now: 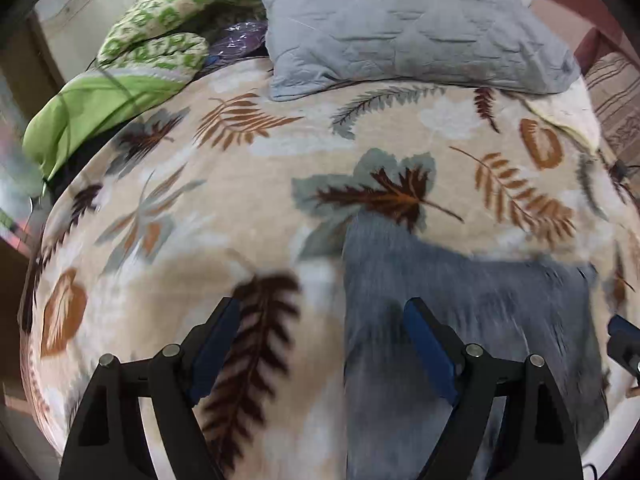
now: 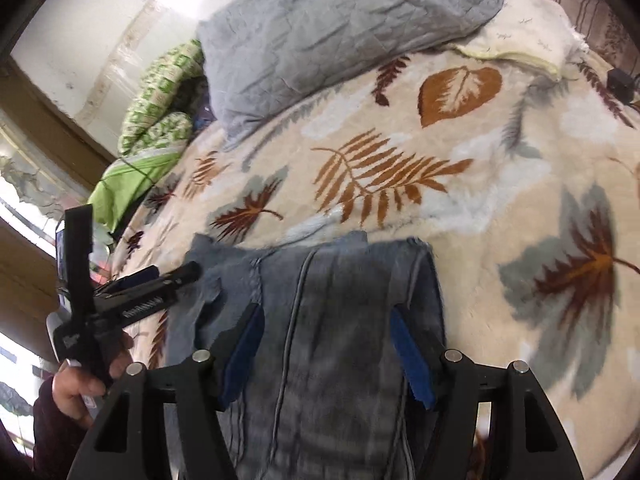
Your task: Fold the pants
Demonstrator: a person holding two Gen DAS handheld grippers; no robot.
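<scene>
We see left gripper (image 1: 320,344) jaws wide apart, nothing between. Right gripper (image 2: 326,350) jaws apart, pointing 12 o'clock, nothing pinched. Left hand (image 2: 84,384) at 8 o'clock grips its handle.

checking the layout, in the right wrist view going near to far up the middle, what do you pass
folded grey-blue denim pants → beige fleece blanket with brown leaf print → crumpled light grey quilted pillow → white wall
</scene>
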